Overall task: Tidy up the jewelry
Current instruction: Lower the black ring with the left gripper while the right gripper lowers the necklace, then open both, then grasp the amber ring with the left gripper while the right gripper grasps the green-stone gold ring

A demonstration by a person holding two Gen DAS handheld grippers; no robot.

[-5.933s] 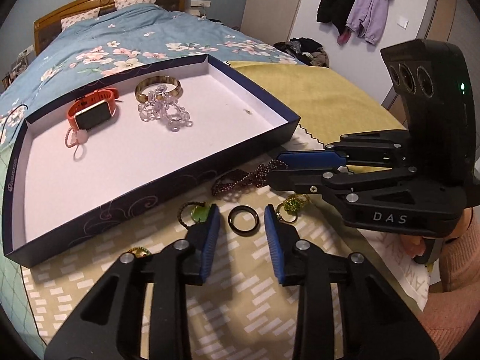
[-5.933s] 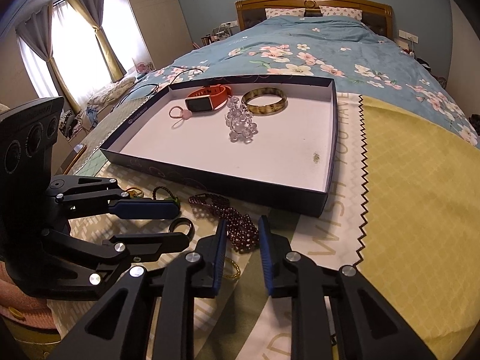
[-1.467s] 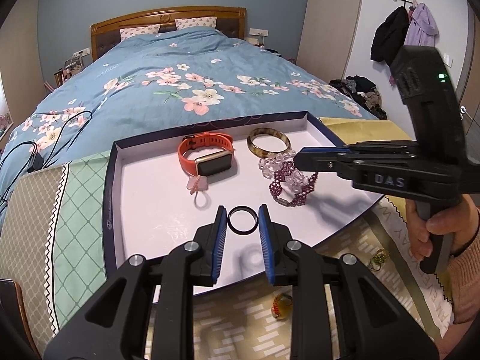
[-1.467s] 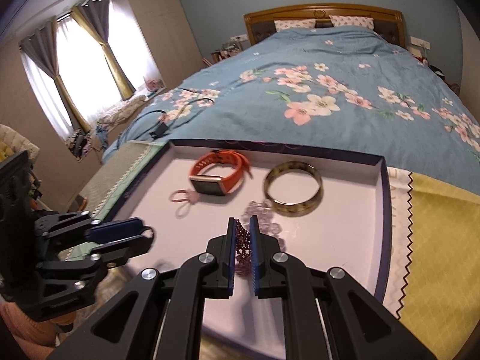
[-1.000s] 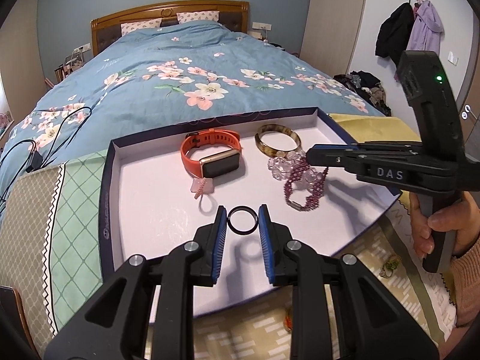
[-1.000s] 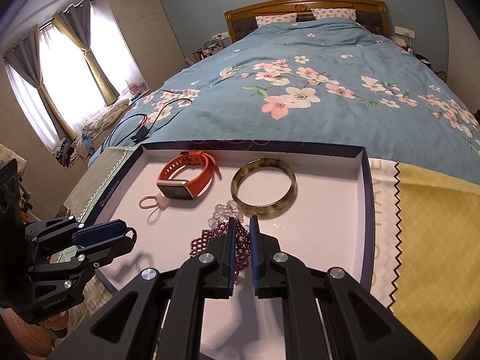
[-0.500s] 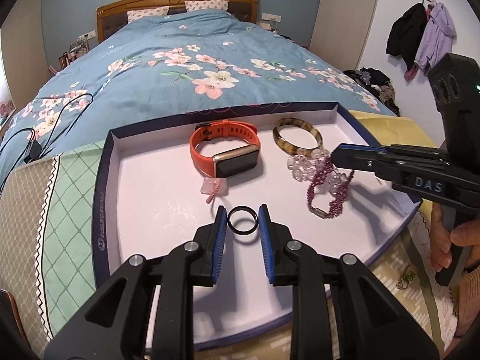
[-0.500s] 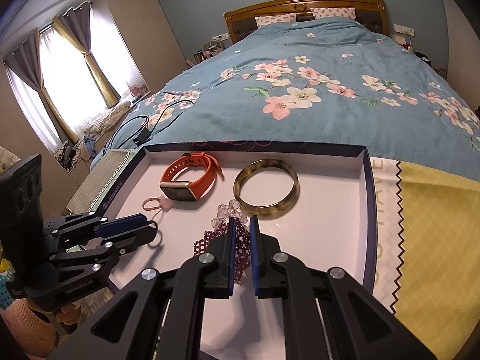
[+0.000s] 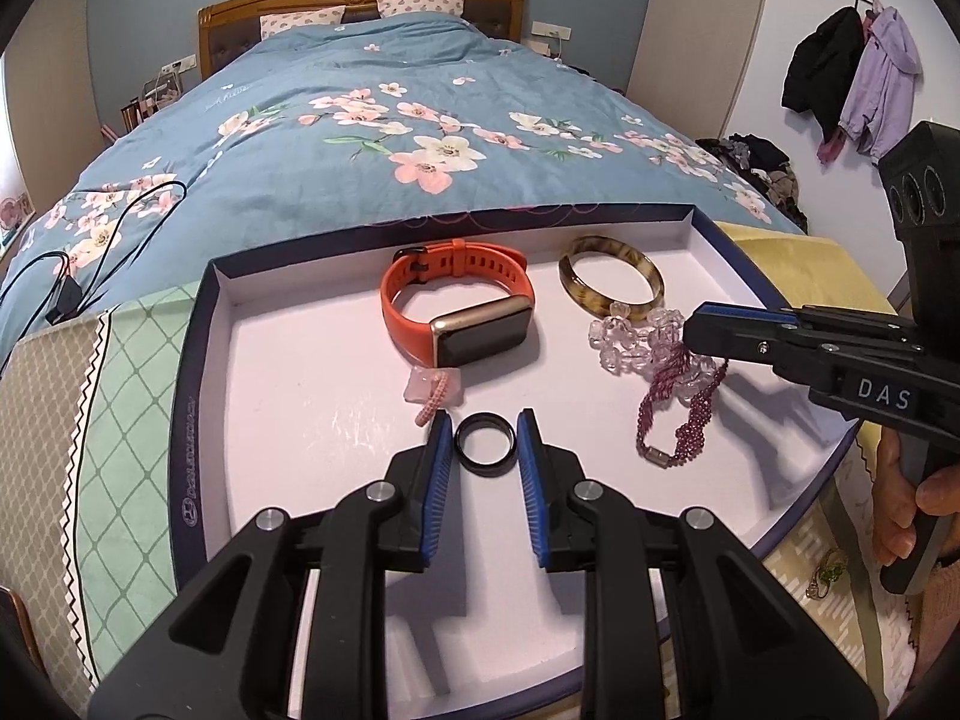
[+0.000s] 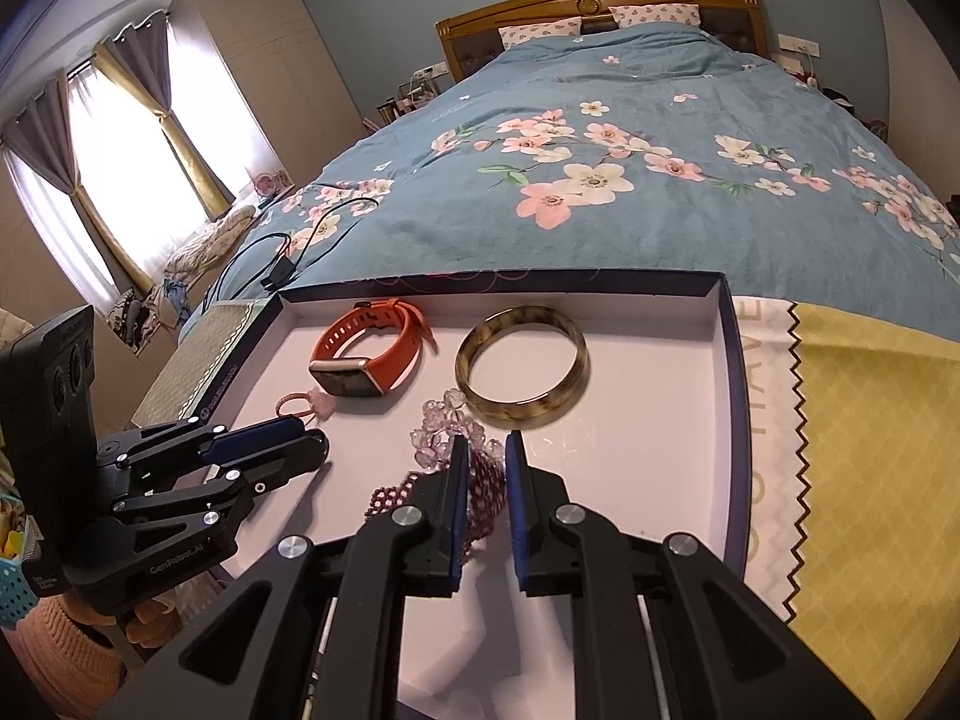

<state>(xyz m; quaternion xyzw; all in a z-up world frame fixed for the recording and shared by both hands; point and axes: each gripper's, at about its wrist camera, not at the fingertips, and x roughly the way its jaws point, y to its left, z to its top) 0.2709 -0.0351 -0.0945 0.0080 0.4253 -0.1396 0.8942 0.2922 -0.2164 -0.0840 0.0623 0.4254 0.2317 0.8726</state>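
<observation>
A navy tray with a white floor [image 9: 198, 396] [image 10: 733, 396] lies on the bed. My left gripper [image 9: 485, 441] is shut on a black ring [image 9: 485, 443] just above the tray floor; it also shows in the right wrist view [image 10: 312, 441]. My right gripper [image 10: 483, 468] has its jaws slightly parted around a dark red bead bracelet [image 9: 681, 414] [image 10: 486, 495], which lies on the tray floor beside the clear bead bracelet [image 9: 639, 336] [image 10: 444, 426]. In the left wrist view the right gripper [image 9: 696, 327] hovers over both bracelets.
In the tray also lie an orange smartwatch [image 9: 462, 312] [image 10: 369, 360], a tortoiseshell bangle [image 9: 612, 279] [image 10: 521, 369] and a pink charm with loop [image 9: 435, 390]. A green-gold piece [image 9: 825, 570] lies on the cloth right of the tray. A black cable [image 9: 90, 252] lies on the blue bedspread.
My right gripper has parted its jaws and the dark red bracelet has settled onto the tray floor. My left gripper has lowered toward the tray, still holding the black ring.
</observation>
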